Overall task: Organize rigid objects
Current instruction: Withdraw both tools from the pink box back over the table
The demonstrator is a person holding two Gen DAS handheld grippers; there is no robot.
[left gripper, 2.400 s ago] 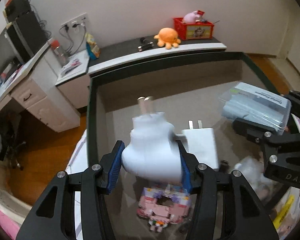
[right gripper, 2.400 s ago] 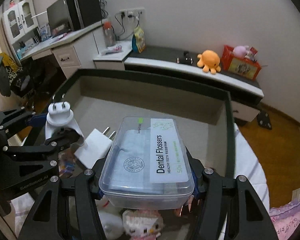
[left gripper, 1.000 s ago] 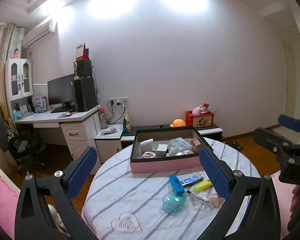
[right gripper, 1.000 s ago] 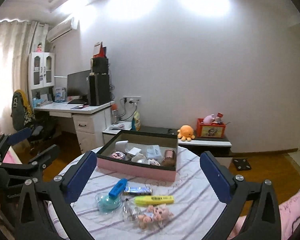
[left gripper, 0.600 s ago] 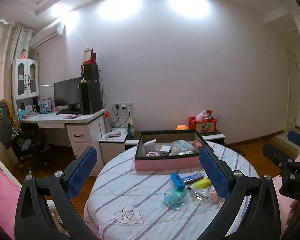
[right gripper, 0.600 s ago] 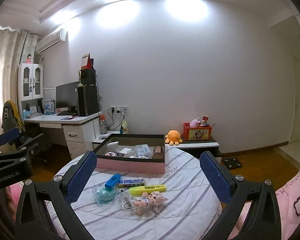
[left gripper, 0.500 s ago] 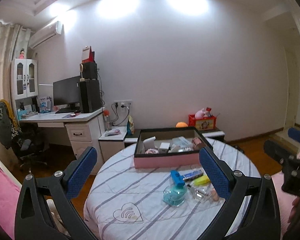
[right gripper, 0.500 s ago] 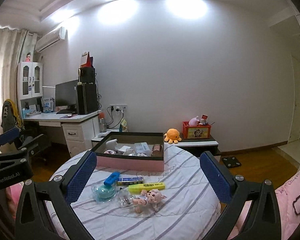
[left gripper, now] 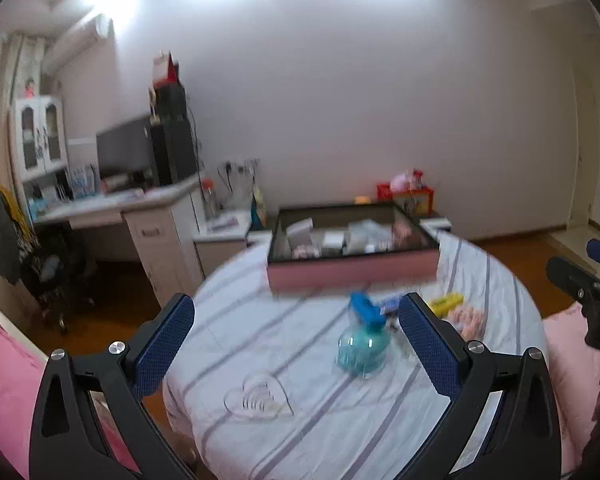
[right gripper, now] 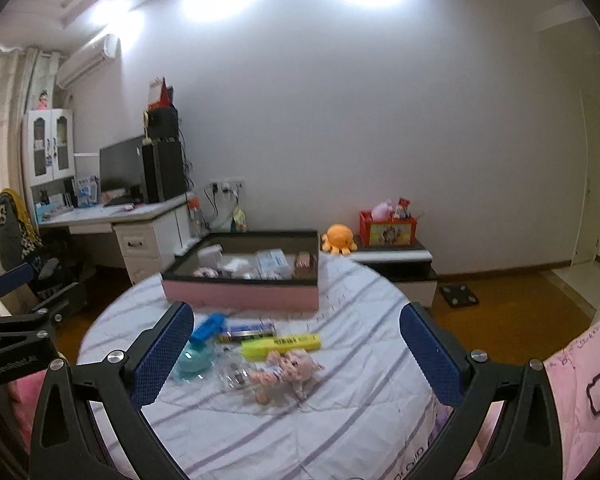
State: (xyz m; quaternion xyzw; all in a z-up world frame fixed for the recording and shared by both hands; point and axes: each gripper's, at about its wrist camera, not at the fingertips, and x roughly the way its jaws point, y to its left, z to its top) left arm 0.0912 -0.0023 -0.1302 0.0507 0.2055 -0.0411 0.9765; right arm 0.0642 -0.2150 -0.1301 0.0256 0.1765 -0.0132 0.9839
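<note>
Both grippers, left (left gripper: 296,340) and right (right gripper: 296,350), hovered with jaws released and empty, well back from the round worktop (right gripper: 340,408). The yellow highlighter (right gripper: 281,346) lay mid-worktop, its long axis roughly parallel to the pink box (right gripper: 240,296) front. Crowding neighbours, the pig figure (right gripper: 286,368) and blue bottle (right gripper: 198,346), risked being knocked.

Left gripper (left gripper: 296,338) jaws wide apart, empty, held level. Right gripper (right gripper: 296,344) same: spread wide, empty, level, beside the left.
</note>
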